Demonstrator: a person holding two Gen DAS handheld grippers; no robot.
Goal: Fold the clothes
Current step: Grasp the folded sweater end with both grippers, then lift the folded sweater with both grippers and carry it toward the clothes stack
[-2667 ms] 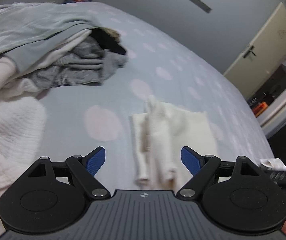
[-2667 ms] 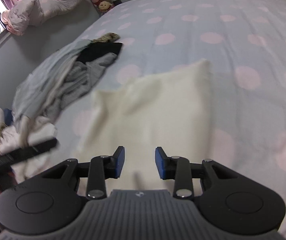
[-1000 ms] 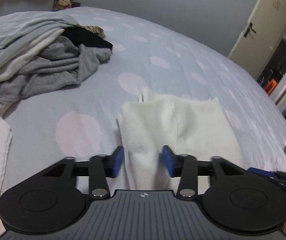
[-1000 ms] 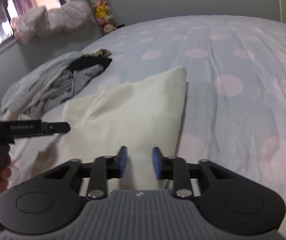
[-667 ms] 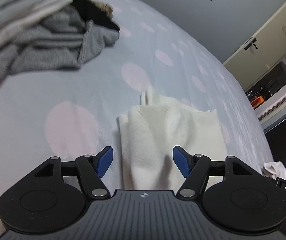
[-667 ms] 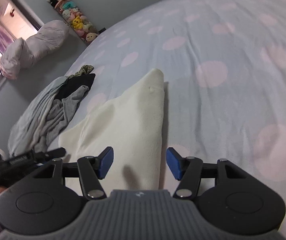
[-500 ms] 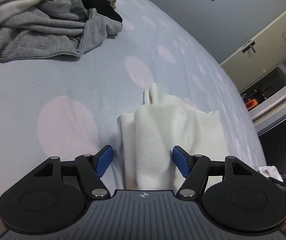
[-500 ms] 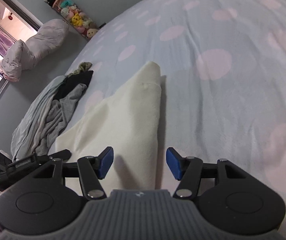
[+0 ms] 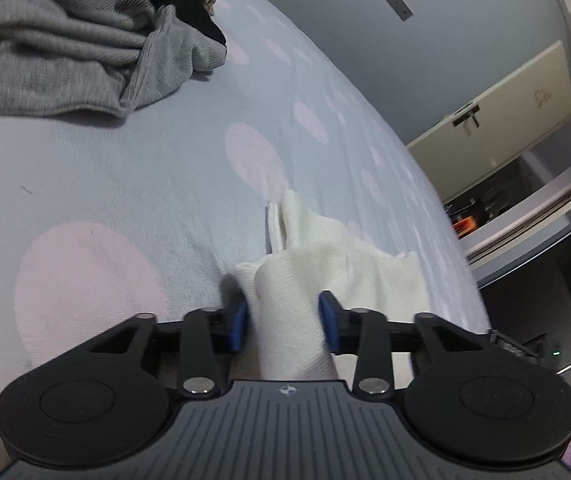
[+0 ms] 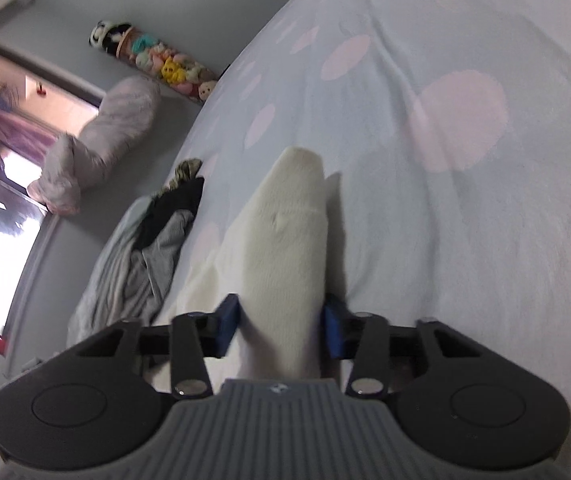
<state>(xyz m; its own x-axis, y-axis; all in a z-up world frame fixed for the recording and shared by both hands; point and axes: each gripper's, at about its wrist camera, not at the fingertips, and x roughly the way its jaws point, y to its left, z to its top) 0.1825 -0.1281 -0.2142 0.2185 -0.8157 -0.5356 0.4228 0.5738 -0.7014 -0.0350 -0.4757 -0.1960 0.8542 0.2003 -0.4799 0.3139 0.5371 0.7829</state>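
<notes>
A cream folded garment [image 9: 317, 276] lies on the blue bedsheet with pink dots [image 9: 125, 184]. My left gripper [image 9: 283, 322] has its blue pads on either side of the garment's near left edge, pressed against a raised fold of cloth. In the right wrist view the same garment [image 10: 285, 232] runs forward between the fingers. My right gripper [image 10: 281, 326] grips its near right edge, the pads touching the cloth on both sides.
A pile of grey, black and white clothes [image 9: 65, 48] sits at the far left of the bed; it also shows in the right wrist view [image 10: 141, 248]. An open cream door [image 9: 497, 116] stands right of the bed. Plush toys [image 10: 157, 64] and a window [image 10: 1, 184] lie beyond.
Both grippers were open around the garment's near edge half a second ago. Now both have closed onto the cloth, and both cameras sit lower and closer to the bed.
</notes>
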